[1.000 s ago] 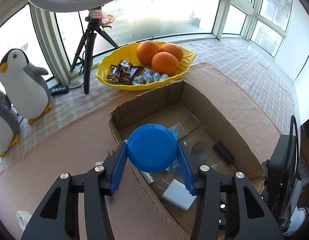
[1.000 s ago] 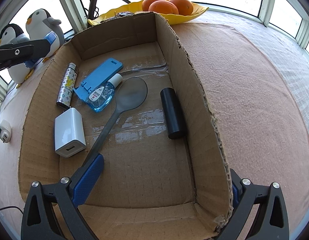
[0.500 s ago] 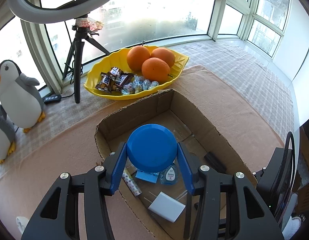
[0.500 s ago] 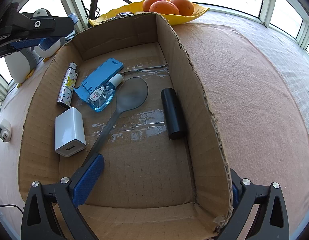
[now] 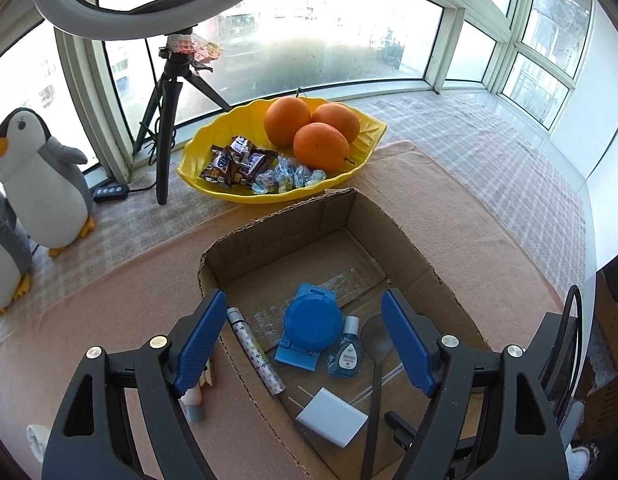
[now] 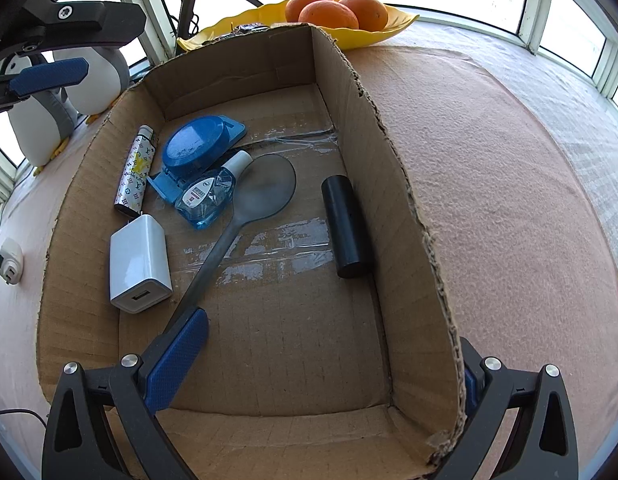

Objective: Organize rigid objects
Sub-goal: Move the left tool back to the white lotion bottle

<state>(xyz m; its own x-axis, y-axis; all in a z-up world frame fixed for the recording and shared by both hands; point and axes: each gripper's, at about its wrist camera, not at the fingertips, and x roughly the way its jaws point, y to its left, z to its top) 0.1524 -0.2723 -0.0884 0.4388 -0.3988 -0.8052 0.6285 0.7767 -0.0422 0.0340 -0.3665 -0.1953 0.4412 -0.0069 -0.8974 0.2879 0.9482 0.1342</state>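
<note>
A brown cardboard box (image 5: 425,264) (image 6: 393,184) holds a round blue lid (image 5: 313,322) (image 6: 195,148) lying on a blue phone stand (image 5: 299,354), a patterned lighter (image 5: 255,350) (image 6: 135,170), a small blue bottle (image 5: 345,354) (image 6: 207,196), a grey spoon (image 5: 377,344) (image 6: 261,190), a white charger (image 5: 333,416) (image 6: 139,262) and a black cylinder (image 6: 345,226). My left gripper (image 5: 305,344) is open above the box, empty. My right gripper (image 6: 329,372) is open, its jaws astride the box's right wall.
A yellow bowl (image 5: 361,152) (image 6: 389,30) with oranges and sweets stands behind the box. Two plush penguins (image 5: 41,176) and a ring-light tripod (image 5: 167,120) stand at the window. A small bottle (image 5: 193,398) lies left of the box.
My left gripper has opened and let go of the blue lid, which now lies in the box on the phone stand. The right gripper has not moved.
</note>
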